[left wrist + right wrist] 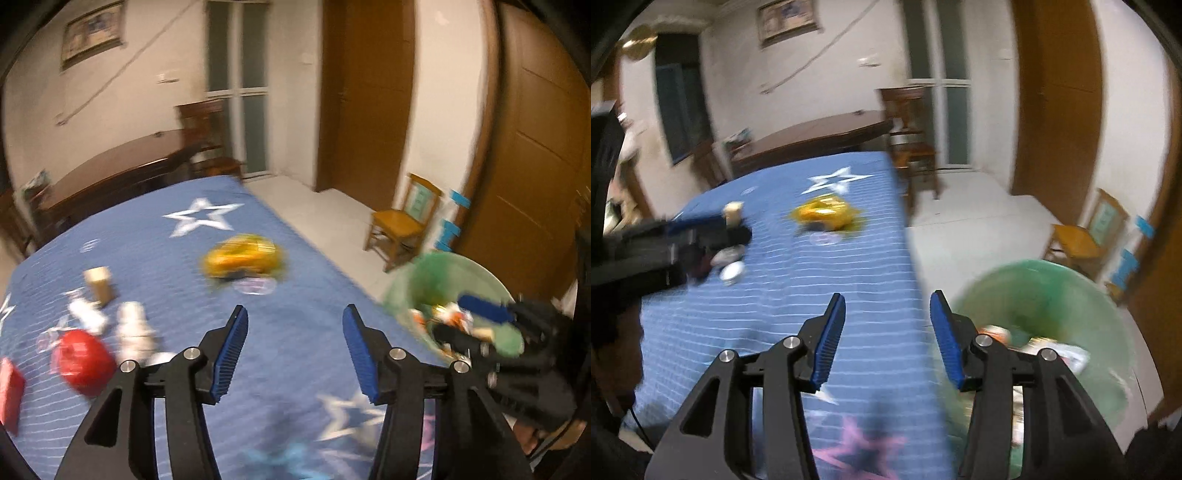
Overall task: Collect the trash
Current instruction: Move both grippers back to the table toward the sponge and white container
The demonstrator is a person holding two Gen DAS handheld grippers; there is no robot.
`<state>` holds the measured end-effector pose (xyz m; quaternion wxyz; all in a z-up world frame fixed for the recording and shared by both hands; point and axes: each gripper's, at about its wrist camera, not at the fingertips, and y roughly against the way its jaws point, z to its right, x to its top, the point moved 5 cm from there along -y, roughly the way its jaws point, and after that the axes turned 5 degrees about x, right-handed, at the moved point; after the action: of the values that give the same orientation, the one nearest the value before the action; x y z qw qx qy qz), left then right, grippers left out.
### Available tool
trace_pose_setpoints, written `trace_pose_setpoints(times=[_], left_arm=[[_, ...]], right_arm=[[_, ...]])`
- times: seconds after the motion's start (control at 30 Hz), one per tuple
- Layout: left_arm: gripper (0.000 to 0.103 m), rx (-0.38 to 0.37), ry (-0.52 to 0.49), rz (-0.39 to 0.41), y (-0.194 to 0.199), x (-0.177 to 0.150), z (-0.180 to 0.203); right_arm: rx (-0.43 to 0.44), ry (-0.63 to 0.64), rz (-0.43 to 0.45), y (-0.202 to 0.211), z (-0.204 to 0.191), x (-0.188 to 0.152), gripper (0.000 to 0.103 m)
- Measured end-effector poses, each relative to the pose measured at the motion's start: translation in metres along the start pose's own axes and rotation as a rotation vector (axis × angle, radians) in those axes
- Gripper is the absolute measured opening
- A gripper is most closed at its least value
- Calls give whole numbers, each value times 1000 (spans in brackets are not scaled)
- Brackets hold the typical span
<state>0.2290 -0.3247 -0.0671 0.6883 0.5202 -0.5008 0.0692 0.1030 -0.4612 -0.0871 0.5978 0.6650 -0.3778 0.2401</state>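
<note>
Left gripper: the left gripper [295, 314] is hanging over the blue star-patterned cloth [166, 251] with its jaws standing apart and nothing lying between them.
Right gripper: the right gripper [888, 301] is hovering at the table's right edge, partly over the bin, its jaws also standing apart and gripping nothing.
Table: the table is lying under the blue cloth, which is covering its whole top.
Bin: a green-lined trash bin [1052, 295] is standing on the floor just beside the table's right edge, already holding several wrappers [1052, 350].
Yellow wrapper: a crumpled yellow wrapper [242, 254] is lying near the middle of the cloth, ahead of both grippers and apart from them.
Paper cup: a brown paper cup [99, 282] is standing to the left on the cloth.
White scraps: crumpled white scraps [135, 325] are lying just beside the cup, nearer the camera.
Red items: a red crumpled object [83, 360] is resting in front of the scraps, with a flat red packet [9, 391] at the left edge; blur is hiding what they are.
Room: a wooden chair [402, 221] is standing by the wall beyond the bin.
</note>
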Motion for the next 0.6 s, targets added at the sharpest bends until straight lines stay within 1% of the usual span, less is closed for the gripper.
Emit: trace_pose_setpoints(times=[0.07,0.1,0.17,0.27,0.33,0.37,0.47,0.57,0.6], left_arm=[[57,44,51,-18,4,9,-42],[57,72,76,-40,4,14,-68],[57,114,106,-61,4,25,-110],[57,172,119,-102,-5,44,-166],[57,191,122,-142,-19,54,-196],[57,200,121,-165,-29,58,-209],[57,194,149,-224,-61,66,-241],[57,211,200,-267,-89,73,-261],[57,207,208,-277,-95,73,-259]], right_arm=[[55,54,-14,-12,-27,4,49],[74,79,-20,-16,-40,5,51],[121,139,-38,-27,-66,8,52],[181,199,-73,-45,-96,11,53],[220,226,-98,-56,-114,13,53],[245,245,-115,-64,-126,15,53],[297,286,-165,-83,-152,13,53],[292,316,-209,-109,-172,16,58],[287,322,-218,-118,-177,17,58]])
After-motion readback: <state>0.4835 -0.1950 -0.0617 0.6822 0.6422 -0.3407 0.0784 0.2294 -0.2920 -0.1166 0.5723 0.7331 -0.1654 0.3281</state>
